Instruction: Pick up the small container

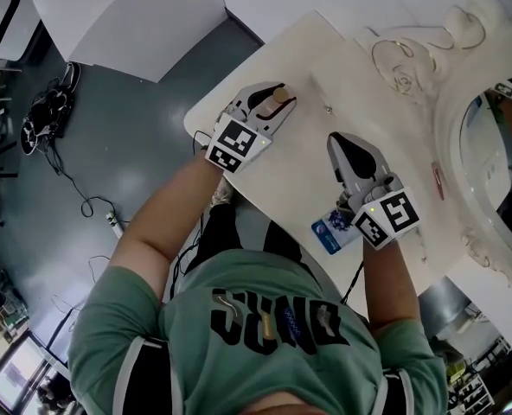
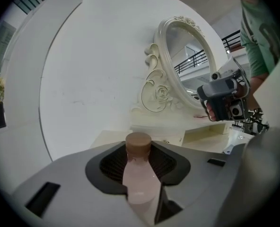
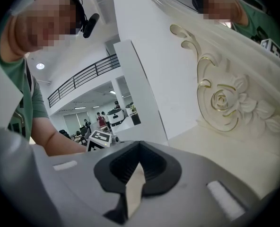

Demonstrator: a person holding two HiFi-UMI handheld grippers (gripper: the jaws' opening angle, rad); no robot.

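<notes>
The small container (image 1: 279,95) is a pale pink bottle with a brown cap (image 2: 138,143). It stands upright between the jaws of my left gripper (image 1: 276,102), near the far left corner of the cream table (image 1: 282,180). In the left gripper view the bottle (image 2: 140,176) fills the gap and both pads press on its body, so the left gripper (image 2: 139,161) is shut on it. My right gripper (image 1: 342,147) rests over the middle of the table, apart from the bottle. Its jaws stand together with only a thin sliver between them and nothing held (image 3: 136,176).
An ornate cream mirror frame (image 1: 472,102) with a carved rose (image 3: 223,100) stands along the table's right side. A blue packet (image 1: 332,230) lies at the near table edge beside my right hand. An open drawer (image 2: 204,134) shows below the mirror. Cables lie on the floor (image 1: 48,115).
</notes>
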